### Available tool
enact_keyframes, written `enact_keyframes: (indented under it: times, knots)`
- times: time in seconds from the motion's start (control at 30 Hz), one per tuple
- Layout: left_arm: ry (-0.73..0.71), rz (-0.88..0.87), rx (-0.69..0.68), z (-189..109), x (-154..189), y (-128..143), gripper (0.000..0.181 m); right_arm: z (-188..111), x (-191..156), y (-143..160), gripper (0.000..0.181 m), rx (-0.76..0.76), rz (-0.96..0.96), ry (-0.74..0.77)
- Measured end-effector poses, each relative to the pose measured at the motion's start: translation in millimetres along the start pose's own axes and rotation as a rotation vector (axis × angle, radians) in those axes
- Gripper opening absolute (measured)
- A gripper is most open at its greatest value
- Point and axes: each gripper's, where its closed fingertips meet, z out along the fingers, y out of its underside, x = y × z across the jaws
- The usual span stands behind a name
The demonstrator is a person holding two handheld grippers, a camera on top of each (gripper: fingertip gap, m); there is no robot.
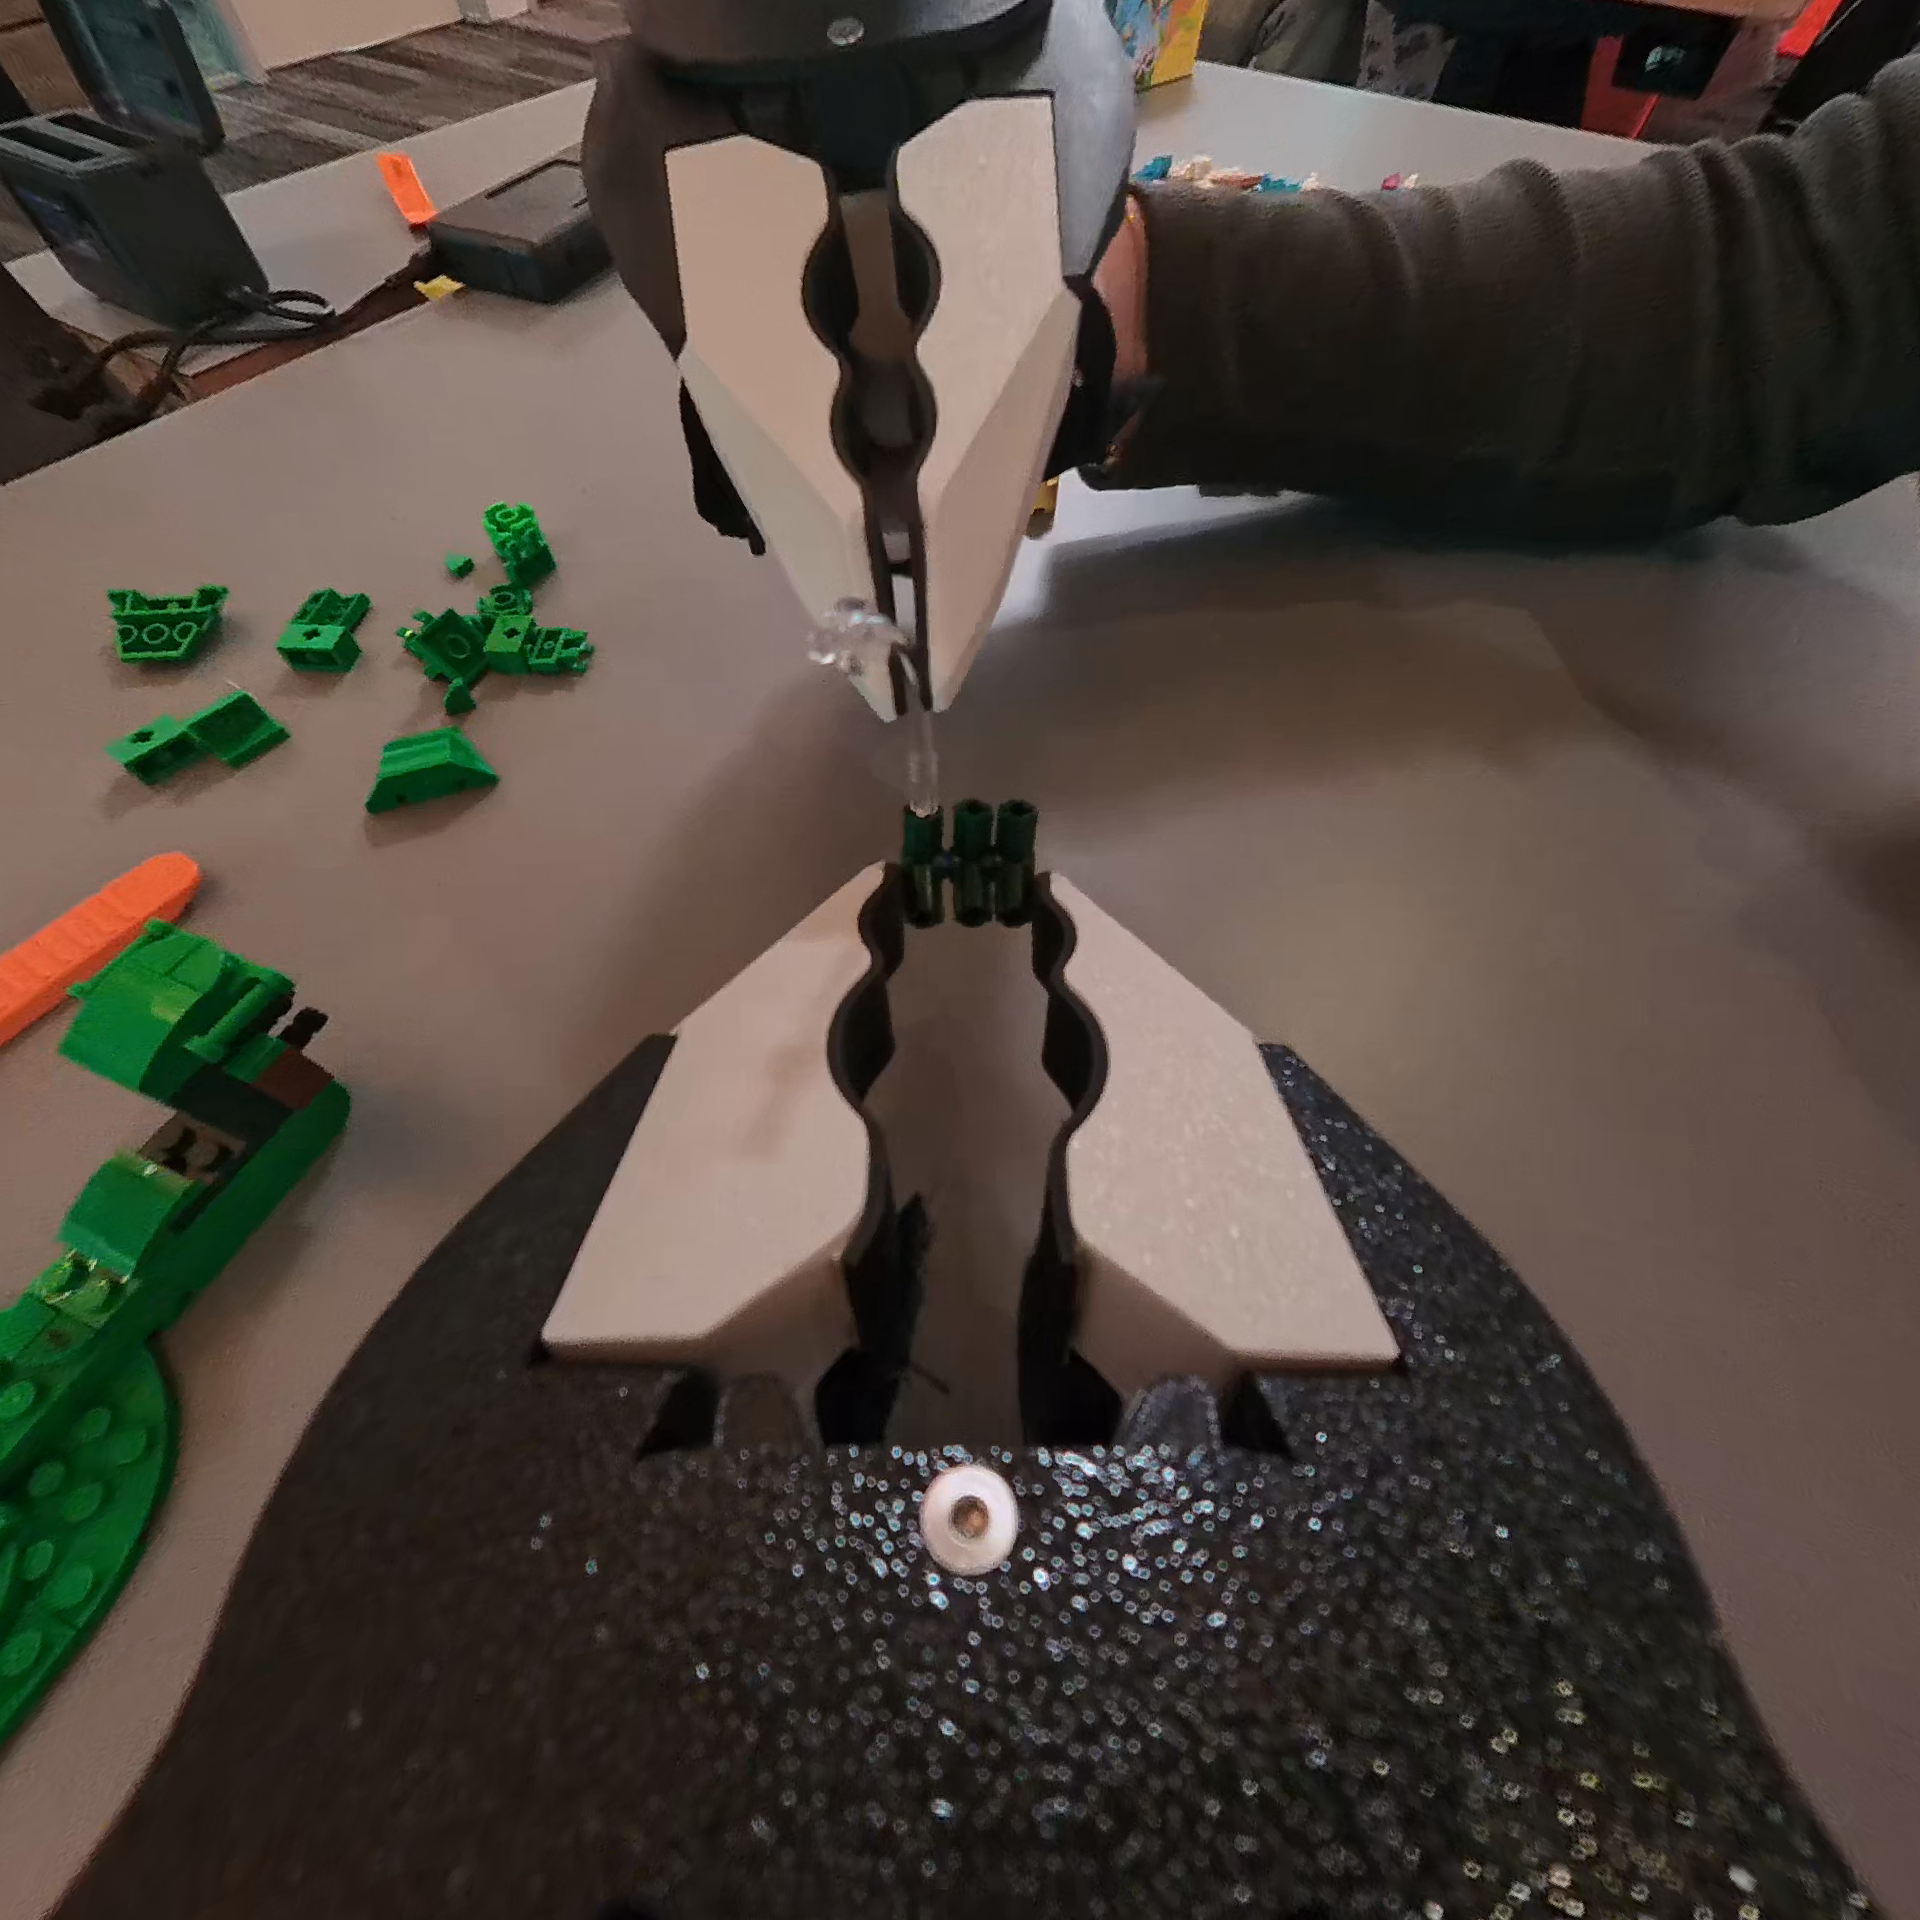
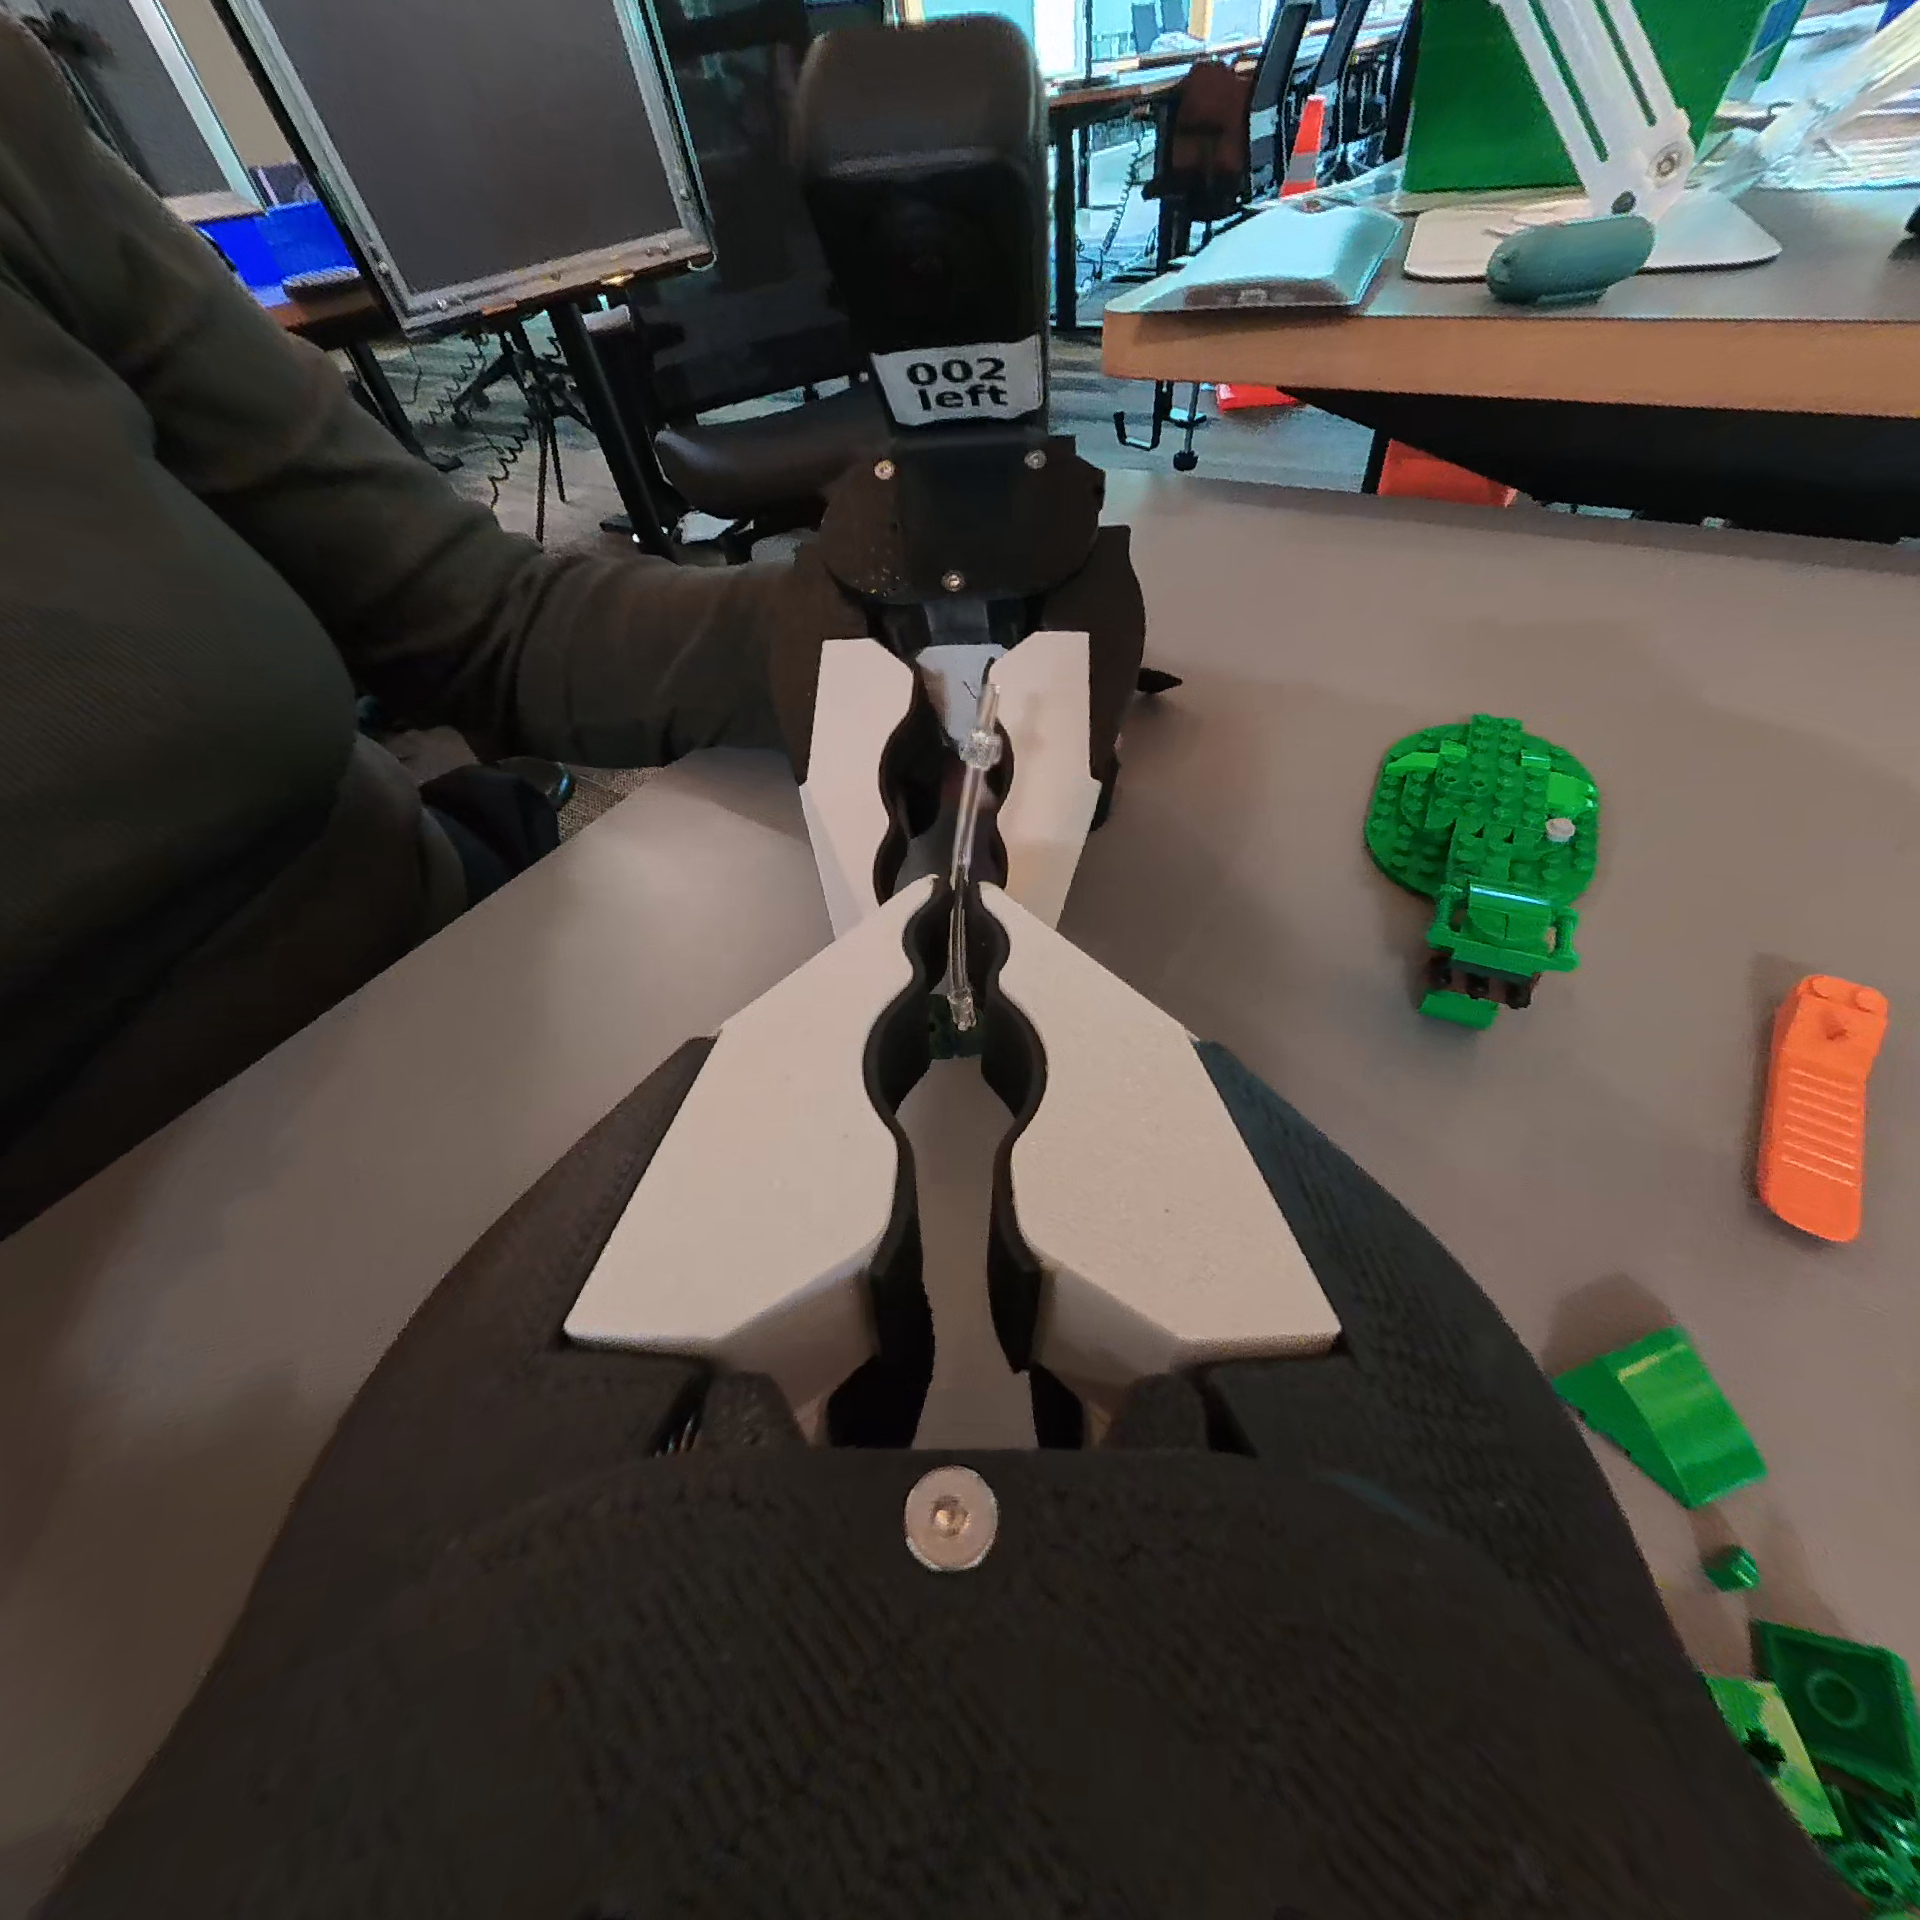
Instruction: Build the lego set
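Note:
My left gripper (image 1: 968,883) is shut on a small dark green Lego piece (image 1: 971,857), held at its tips above the grey table (image 1: 1455,935). My right gripper (image 1: 909,712) faces it from the far side, shut on a clear rod piece (image 1: 920,758). The rod's lower end touches the top left of the green piece. In the right wrist view my right gripper (image 2: 961,899) pinches the clear rod (image 2: 971,821) at mid-length. The green piece (image 2: 940,1029) shows through the gap between its fingers. The left gripper's fingers (image 2: 852,790) lie beyond, with their tips hidden.
A partly built green model (image 1: 156,1143) on a round green plate (image 2: 1486,842) lies to one side, with an orange brick separator (image 1: 94,935) (image 2: 1823,1112) beside it. Loose green pieces (image 1: 457,644) (image 2: 1662,1413) are scattered nearby. A person's sleeve (image 1: 1507,332) reaches across the table. Spacing between my two grippers at the tips: around 4 centimetres.

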Motion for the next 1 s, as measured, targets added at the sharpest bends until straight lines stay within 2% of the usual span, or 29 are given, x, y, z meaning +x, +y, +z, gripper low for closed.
enact_keyframes:
  times: [0.53, 1.0]
  knots:
    - [0.039, 0.019, 0.004, 0, 7, -1, 0.022, 4, -10, 1, 0.000, -0.012, 0.007, -0.060]
    - [0.024, 0.006, 0.018, -2, 3, -2, 0.022, 4, -4, -2, 0.000, 0.010, 0.007, -0.016]
